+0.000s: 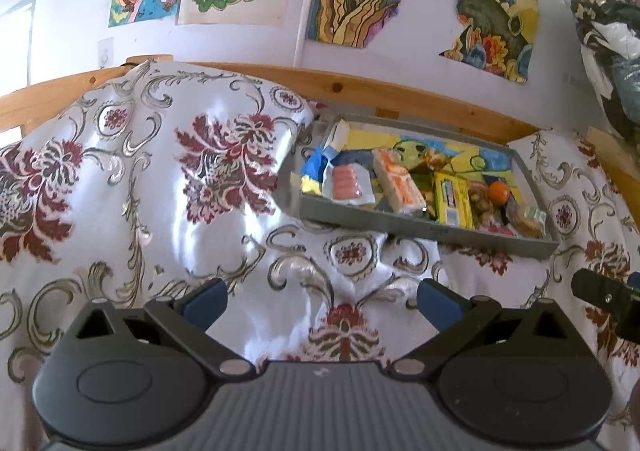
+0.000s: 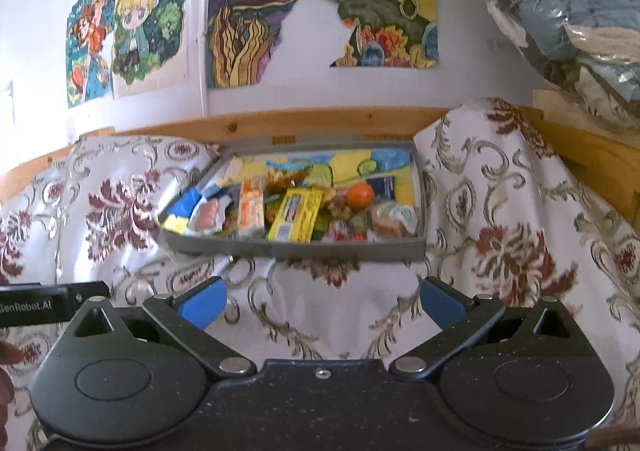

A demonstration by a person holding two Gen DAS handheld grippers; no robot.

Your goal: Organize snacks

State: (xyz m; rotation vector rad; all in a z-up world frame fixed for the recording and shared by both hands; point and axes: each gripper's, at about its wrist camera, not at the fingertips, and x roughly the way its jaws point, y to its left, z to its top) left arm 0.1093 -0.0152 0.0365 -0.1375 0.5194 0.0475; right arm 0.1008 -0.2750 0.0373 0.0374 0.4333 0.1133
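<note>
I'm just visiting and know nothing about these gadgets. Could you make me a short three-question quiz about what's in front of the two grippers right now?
1. True or false: the left gripper is clamped on a snack.
2. Which sits in the grey tray? A) a small orange fruit B) a glass bottle C) a pair of scissors
3. Fill in: beside the pink sausage pack, the long yellow packet lies ____ the tray.

Key:
1. False. Both it and the right gripper are open and hold nothing.
2. A, the orange fruit.
3. Inside.
</note>
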